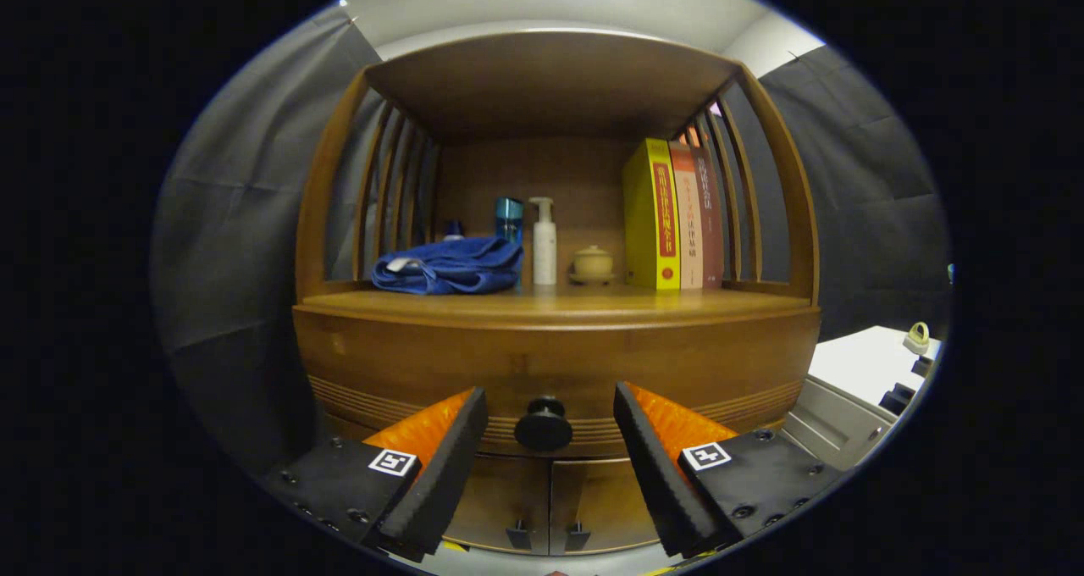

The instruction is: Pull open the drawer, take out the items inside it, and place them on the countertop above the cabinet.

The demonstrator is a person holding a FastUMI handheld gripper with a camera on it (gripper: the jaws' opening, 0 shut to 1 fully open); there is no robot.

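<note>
My hand-held gripper (549, 440) is spread open, its fingers flanking the drawer's dark round knob (543, 423) without seeming to touch it. The drawer (550, 364) looks closed. Above, the bench (550, 303) holds a folded blue cloth (449, 267), bottles and books (673, 216).

The tongs (550, 474) stand spread wide at lower centre, the drawer (550, 364) knob (543, 423) between them, untouched. Mid-frame on the worktop (550, 303): blue cloth (449, 267), pump bottle (544, 241), small pot (593, 263), upright books (673, 216).
</note>
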